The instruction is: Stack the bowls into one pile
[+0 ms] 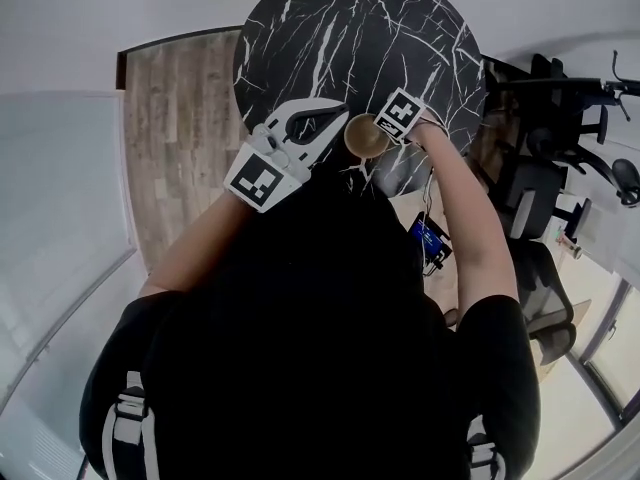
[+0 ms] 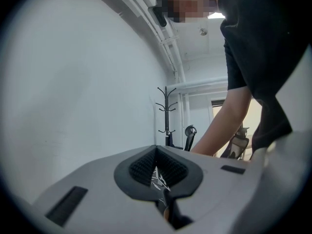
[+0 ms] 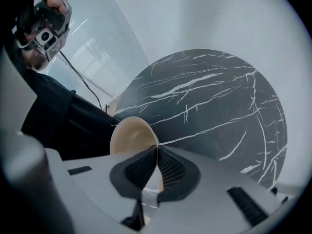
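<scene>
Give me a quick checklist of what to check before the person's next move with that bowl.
1. Right gripper clamped on the bowl's rim: ok.
2. Bowl off the table: ok, it seems to hang above the dark top.
3. Bowl level: not ok, it is tilted on its side.
4. Left gripper empty, jaws together: ok.
5. Left gripper clear of the bowl: cannot tell; in the head view its tip is close beside it.
6. Another bowl to stack onto: cannot tell, none shows clearly.
</scene>
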`<act>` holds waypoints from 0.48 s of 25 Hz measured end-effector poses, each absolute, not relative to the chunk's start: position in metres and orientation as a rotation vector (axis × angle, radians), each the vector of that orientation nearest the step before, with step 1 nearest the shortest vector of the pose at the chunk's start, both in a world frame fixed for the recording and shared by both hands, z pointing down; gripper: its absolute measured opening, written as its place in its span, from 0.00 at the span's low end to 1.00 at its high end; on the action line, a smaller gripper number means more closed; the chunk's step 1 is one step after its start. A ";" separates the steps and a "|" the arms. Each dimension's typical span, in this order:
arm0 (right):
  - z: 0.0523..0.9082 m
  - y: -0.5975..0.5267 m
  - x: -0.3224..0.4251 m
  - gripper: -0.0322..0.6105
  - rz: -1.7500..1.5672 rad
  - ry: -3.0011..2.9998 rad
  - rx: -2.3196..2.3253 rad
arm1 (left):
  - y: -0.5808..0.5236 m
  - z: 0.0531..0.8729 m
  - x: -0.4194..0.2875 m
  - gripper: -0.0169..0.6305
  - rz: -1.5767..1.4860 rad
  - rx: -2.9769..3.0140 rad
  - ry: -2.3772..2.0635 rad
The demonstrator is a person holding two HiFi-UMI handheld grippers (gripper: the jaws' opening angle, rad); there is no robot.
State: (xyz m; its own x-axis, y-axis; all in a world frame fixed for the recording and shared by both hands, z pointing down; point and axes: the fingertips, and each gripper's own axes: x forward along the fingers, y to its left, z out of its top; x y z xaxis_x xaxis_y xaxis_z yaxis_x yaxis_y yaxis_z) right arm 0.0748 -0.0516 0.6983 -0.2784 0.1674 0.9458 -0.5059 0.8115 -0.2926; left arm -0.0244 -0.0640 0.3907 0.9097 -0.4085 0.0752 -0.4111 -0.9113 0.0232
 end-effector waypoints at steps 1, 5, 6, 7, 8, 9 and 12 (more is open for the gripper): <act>0.696 -0.053 0.077 0.06 0.676 -1.744 0.272 | -0.063 0.390 -0.021 0.03 0.107 3.037 -0.643; 0.686 -0.055 0.089 0.06 0.702 -1.765 0.297 | -0.059 0.387 -0.003 0.03 0.116 3.060 -0.617; 0.683 -0.055 0.093 0.06 0.705 -1.770 0.301 | -0.058 0.386 0.002 0.03 0.121 3.063 -0.611; 0.681 -0.055 0.097 0.06 0.706 -1.774 0.305 | -0.056 0.384 0.007 0.03 0.125 3.065 -0.605; 0.680 -0.055 0.102 0.06 0.706 -1.776 0.308 | -0.055 0.383 0.013 0.03 0.126 3.066 -0.600; 0.679 -0.055 0.108 0.06 0.703 -1.775 0.313 | -0.053 0.382 0.018 0.03 0.125 3.066 -0.596; 0.680 -0.056 0.126 0.06 0.699 -1.770 0.331 | -0.047 0.378 0.032 0.03 0.123 3.069 -0.592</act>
